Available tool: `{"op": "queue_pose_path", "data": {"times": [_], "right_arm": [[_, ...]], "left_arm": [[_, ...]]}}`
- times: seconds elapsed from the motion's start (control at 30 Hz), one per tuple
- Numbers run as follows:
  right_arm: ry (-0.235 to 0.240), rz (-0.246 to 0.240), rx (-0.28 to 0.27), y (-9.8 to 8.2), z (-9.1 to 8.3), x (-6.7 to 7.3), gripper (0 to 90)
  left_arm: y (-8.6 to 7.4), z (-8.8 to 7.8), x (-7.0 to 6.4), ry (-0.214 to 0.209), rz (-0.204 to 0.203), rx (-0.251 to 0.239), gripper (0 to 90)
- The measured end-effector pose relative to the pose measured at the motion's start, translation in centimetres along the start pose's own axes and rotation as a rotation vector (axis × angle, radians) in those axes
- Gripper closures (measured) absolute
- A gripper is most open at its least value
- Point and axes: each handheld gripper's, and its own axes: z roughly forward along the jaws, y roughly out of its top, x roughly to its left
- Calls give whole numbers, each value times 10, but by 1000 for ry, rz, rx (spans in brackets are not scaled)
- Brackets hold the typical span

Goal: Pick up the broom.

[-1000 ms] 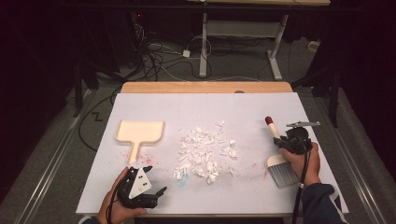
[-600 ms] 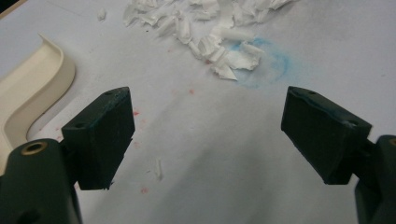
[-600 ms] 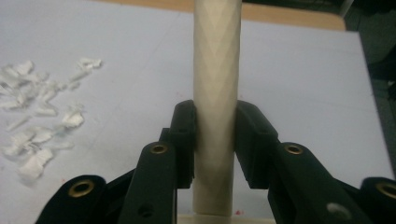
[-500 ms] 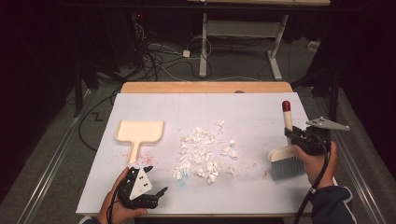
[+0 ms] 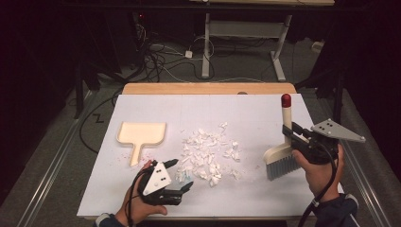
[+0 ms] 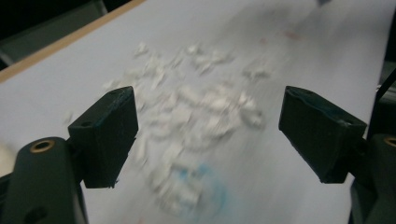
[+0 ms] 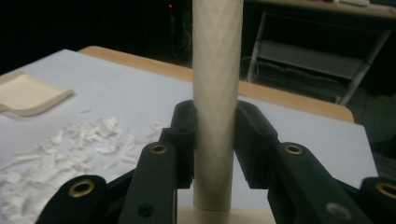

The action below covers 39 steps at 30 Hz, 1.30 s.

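Here, one brush; one dustpan; one scrap pile.

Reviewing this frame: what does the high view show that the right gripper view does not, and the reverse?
High view alone: the brush's grey bristles and red cap, the left hand-held gripper open near the table's front edge, and both of the person's hands.

Right gripper view alone: a close look at the right hand-held gripper, its jaws shut on the brush handle, which stands upright between them.

Both: the pile of white scraps on the white sheet, the cream dustpan beyond it, and the table's wooden far edge.
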Motion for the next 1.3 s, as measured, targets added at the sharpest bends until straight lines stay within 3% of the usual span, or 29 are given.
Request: {"op": "queue_pose_path", "data": {"times": [0.03,0.13,0.17,0.2,0.23,0.4,0.43,0.57,0.63,0.77,0.87,0.93,1.0,1.03,1.07,1.13,1.17,1.2,1.23,1.27,1.3], "right_arm": [[21,-17,-14,4,-1,13,714],[59,-40,-36,6,-1,32,714],[67,-51,-39,6,0,38,714],[67,-51,-39,6,0,38,714],[87,-67,-44,5,2,50,714],[121,-77,-54,1,5,70,714],[142,-93,-53,-1,6,79,713],[172,-109,-65,-4,4,94,713],[194,-124,-59,-4,3,99,713],[217,-138,-71,-3,-1,105,711],[235,-139,-91,-3,-6,105,709],[290,-148,-101,1,-13,100,694],[322,-151,-113,0,-16,97,678],[322,-151,-113,0,-16,97,678],[340,-177,-114,-1,-18,95,606],[354,-195,-118,-1,-19,95,583],[368,-252,-120,-3,-22,94,544],[404,-273,-110,-5,-22,92,522],[404,-273,-110,-5,-22,92,522],[429,-292,-99,-6,-23,91,512],[477,-349,-62,-11,-20,86,471]], "left_arm": [[9,5,-4,-32,-6,-26,191],[35,25,-19,-70,-1,-69,197],[48,39,-27,-91,-5,-84,204],[48,39,-27,-91,-5,-84,207],[56,54,-34,-119,-11,-85,207],[63,79,-43,-156,-39,-80,224],[64,88,-45,-139,-54,-68,257],[57,98,-40,-165,-117,-63,347],[51,96,-40,-184,-113,-105,408],[47,91,-38,-190,-75,-115,577],[47,84,-32,-193,-80,-120,625],[47,77,-26,-208,-69,-117,641],[49,67,-21,-222,-27,-90,645],[49,67,-21,-222,-27,-90,646],[48,61,-18,-231,-1,-85,646],[47,58,-16,-243,9,-89,646],[45,51,-14,-250,41,-79,646],[43,48,-13,-261,60,-71,647],[43,48,-13,-261,60,-71,646],[42,46,-11,-284,77,-60,646],[40,43,-11,-298,97,-47,646]]}}
